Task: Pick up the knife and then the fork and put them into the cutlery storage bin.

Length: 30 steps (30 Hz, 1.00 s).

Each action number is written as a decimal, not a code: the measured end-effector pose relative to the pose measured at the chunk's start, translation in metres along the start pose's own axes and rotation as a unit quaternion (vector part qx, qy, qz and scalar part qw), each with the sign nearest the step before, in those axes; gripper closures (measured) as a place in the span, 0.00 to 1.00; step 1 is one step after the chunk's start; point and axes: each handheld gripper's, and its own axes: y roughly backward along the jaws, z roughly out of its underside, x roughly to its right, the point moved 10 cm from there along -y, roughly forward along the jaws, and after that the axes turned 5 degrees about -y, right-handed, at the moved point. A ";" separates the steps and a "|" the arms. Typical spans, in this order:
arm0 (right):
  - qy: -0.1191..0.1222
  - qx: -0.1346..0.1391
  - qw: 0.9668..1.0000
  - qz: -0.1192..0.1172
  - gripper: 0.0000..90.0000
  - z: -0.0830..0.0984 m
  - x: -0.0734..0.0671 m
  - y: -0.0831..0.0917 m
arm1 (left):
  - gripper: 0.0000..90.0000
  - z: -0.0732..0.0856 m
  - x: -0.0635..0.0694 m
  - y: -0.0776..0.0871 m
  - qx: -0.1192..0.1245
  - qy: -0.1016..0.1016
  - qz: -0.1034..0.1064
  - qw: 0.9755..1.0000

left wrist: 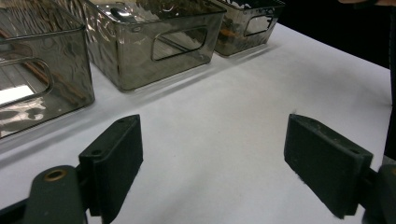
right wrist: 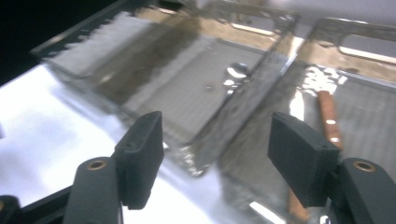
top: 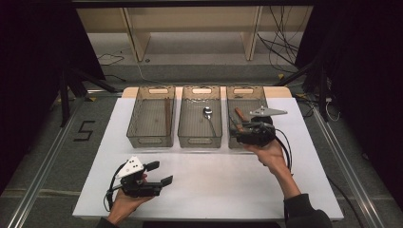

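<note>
Three smoky clear bins stand in a row at the back of the white table (top: 214, 180). The left bin (top: 142, 137) holds a thin brown stick (top: 167, 114), the middle bin (top: 199, 141) a metal spoon (top: 207, 114), the right bin (top: 244, 90) a brown-handled utensil (top: 240, 115). My right gripper (top: 235, 126) hovers over the right bin's front part, open, with nothing between its pads. In the right gripper view its jaws (right wrist: 219, 158) stand wide; the utensil (right wrist: 329, 121) lies beyond the right jaw and the spoon (right wrist: 236, 72) is farther off. My left gripper (top: 160, 173) is open and low over the table's front left.
In the left gripper view the wide jaws (left wrist: 215, 163) frame bare white table, with the bins' front walls (left wrist: 140, 56) beyond. Past the table are a wooden shelf frame (top: 190, 28) and loose cables (top: 280, 47) on the floor. Dark curtains flank both sides.
</note>
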 end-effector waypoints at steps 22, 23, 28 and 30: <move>0.013 0.069 0.995 -0.072 0.28 0.069 -0.040 0.047 | 0.21 0.000 0.000 0.000 0.000 0.006 0.007 1.000; 0.013 0.070 0.995 -0.073 0.28 0.072 -0.040 0.048 | 0.21 0.000 0.000 0.000 -0.001 0.004 0.008 1.000; 0.019 0.072 0.995 -0.070 0.26 0.090 -0.041 0.049 | 0.21 0.001 0.002 0.001 -0.002 0.006 0.012 1.000; 0.018 0.072 0.995 -0.071 0.26 0.095 -0.041 0.050 | 0.21 0.000 0.002 0.001 -0.003 0.006 0.013 1.000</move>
